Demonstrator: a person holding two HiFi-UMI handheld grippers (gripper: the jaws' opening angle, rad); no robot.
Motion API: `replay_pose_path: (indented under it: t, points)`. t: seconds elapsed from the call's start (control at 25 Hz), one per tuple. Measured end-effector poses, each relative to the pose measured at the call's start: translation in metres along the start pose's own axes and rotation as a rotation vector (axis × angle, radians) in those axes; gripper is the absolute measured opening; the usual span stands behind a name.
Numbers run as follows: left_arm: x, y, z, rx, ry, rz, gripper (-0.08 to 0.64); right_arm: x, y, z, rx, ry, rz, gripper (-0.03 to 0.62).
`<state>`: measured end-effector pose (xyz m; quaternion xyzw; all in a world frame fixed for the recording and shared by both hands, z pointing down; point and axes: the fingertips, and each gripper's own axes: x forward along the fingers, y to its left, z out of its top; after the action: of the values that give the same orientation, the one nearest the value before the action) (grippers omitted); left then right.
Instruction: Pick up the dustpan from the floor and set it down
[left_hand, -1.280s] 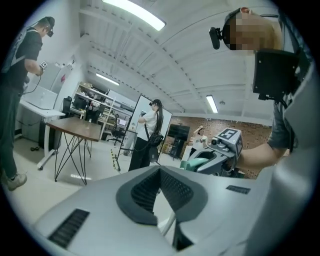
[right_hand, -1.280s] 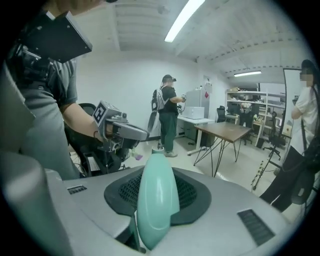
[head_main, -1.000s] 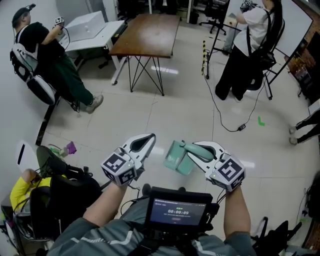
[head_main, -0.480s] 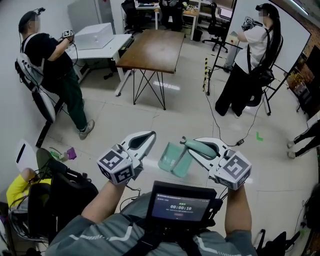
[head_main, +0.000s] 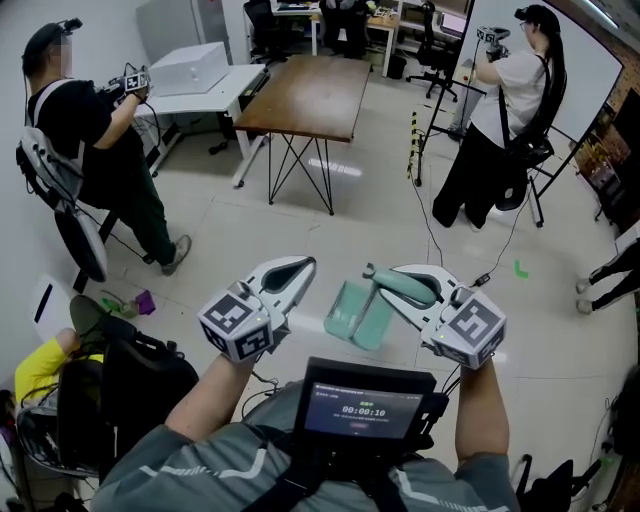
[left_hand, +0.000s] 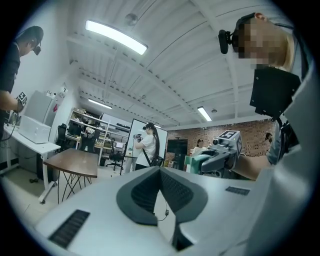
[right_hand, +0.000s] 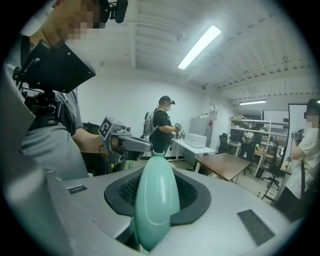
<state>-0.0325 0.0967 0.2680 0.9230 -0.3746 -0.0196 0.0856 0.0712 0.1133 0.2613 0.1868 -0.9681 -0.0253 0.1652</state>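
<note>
One grip point carries the load: the right gripper clamps only the handle of the dustpan, which hangs mid-air above the floor; the pan may pivot or slip if tilted; the left gripper is closed and empty.

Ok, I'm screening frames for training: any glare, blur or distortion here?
Head view: sharp, evenly lit, a bright glare patch on the floor under the table. Left gripper view: heavy fisheye, dark corners, left claw slightly soft, ceiling lamp blown out. Right gripper view: same fisheye, the dustpan in the right claw close up and slightly soft.
</note>
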Motion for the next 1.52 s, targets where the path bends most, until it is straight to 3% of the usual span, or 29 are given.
replay_pose_path:
  t: [0.48, 0.92, 1.2, 1.52]
  points:
    - [-0.004, 0.014, -0.008, -0.042, 0.001, 0.004, 0.011, 0.010, -0.006, -0.006, 0.016, 0.008, -0.020, 0.130]
    - [-0.043, 0.073, -0.001, -0.023, -0.019, 0.031, 0.012, 0.069, -0.007, 0.007, 0.007, 0.029, -0.033, 0.130]
    - [-0.077, 0.148, -0.002, -0.024, -0.010, 0.035, 0.012, 0.144, -0.022, 0.022, 0.011, 0.040, -0.052, 0.130]
    - [-0.057, 0.213, 0.003, -0.031, 0.007, 0.057, 0.012, 0.209, -0.079, 0.022, 0.026, 0.012, -0.034, 0.130]
